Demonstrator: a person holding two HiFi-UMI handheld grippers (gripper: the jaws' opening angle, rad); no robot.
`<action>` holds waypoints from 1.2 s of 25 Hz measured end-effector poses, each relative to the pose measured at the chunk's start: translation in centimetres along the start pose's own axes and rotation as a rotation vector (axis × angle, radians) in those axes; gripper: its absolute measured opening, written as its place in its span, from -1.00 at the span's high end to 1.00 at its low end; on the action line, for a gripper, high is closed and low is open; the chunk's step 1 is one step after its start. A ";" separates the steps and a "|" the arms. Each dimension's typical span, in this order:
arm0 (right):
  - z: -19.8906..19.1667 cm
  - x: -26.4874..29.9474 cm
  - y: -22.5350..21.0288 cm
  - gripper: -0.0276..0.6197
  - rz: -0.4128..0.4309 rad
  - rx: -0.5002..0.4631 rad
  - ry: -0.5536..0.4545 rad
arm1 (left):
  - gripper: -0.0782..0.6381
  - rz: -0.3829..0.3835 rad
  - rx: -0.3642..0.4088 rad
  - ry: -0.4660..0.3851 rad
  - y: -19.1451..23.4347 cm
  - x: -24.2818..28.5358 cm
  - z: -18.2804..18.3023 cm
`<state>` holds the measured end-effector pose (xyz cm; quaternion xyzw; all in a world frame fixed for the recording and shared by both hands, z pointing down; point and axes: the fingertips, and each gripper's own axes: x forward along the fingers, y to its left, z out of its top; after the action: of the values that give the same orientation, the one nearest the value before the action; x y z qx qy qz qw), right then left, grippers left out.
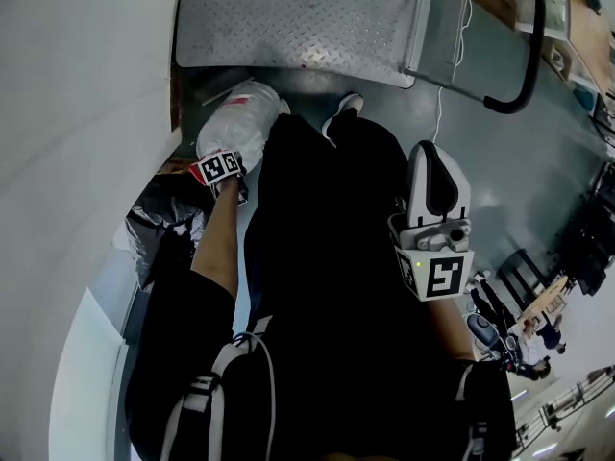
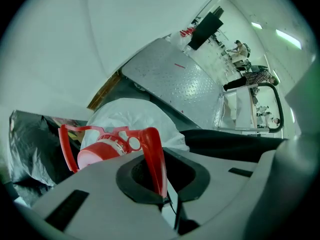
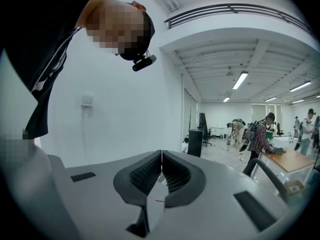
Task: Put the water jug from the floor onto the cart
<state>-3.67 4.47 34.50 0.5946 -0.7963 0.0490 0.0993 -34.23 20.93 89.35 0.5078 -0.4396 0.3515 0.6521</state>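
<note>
Left gripper point(image 2: 159, 184) points steeply down, its jaws clamped on the red plastic carry handle point(image 2: 154, 156) of a large clear plastic water jug point(image 1: 240, 118) with a red cap point(image 2: 95, 154). The jug lies tilted, cap end towards the gripper. It sits just short of the near edge of the flat cart point(image 1: 317, 17) of silver diamond-plate metal, not on its deck.

On the left the jug is hemmed in: a white wall point(image 1: 77, 113) curves close beside it, and a crumpled black plastic bag point(image 1: 163, 219) lies against that wall, just near of the jug. On the right, the person's shoe point(image 1: 344, 111) stands just beside the jug.

The cart's black tubular push bar point(image 1: 528, 46) rises at its right end. Grey floor point(image 1: 519, 171) stretches open to the right of it.

The right gripper point(image 3: 161, 169) is held near level, well apart from the jug. Its jaws are pressed together with nothing between them.
</note>
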 end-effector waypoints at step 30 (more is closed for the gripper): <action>6.4 0.1 -11.1 0.86 -0.009 0.135 -0.237 | 0.71 -0.018 0.172 -0.163 -14.2 -14.0 9.1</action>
<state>6.30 -0.10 27.79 0.6050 -0.7948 0.0314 -0.0352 -28.43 8.56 72.18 0.5929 -0.4548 0.3394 0.5714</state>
